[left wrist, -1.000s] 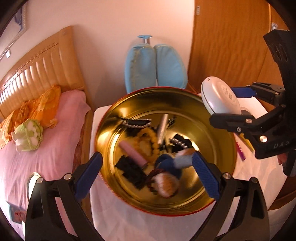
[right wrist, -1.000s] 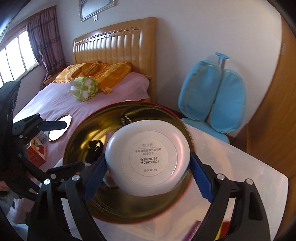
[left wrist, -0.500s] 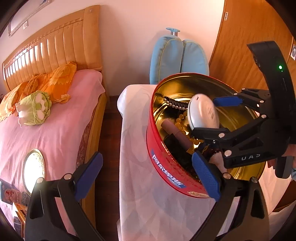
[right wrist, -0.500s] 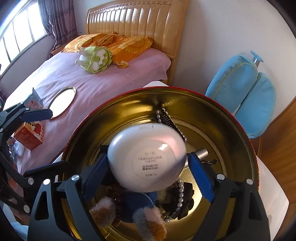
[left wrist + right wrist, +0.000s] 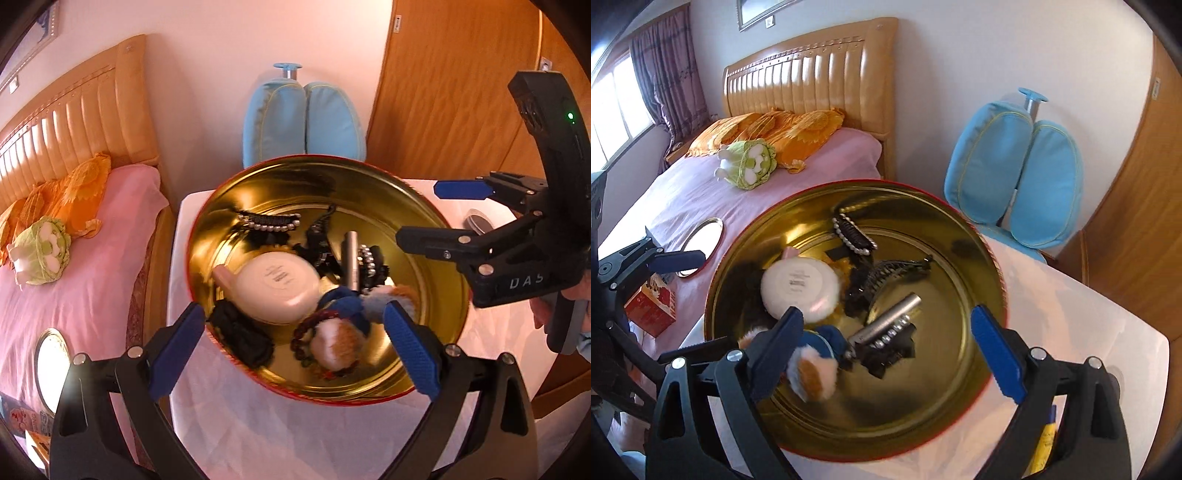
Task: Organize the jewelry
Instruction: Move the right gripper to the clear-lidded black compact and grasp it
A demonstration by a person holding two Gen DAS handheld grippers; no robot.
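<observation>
White compact (image 5: 799,286) lies in tin (image 5: 960,236); right tongs (image 5: 886,347) just opened, empty.

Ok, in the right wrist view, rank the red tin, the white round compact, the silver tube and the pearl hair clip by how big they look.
1. Red tin, by far.
2. White round compact.
3 and 4. Silver tube and pearl hair clip look alike in length; too close to rank.

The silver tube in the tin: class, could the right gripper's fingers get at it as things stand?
Probably yes. The right gripper is open and empty above the tin, and the silver tube lies uncovered on top of the black clips.
</observation>
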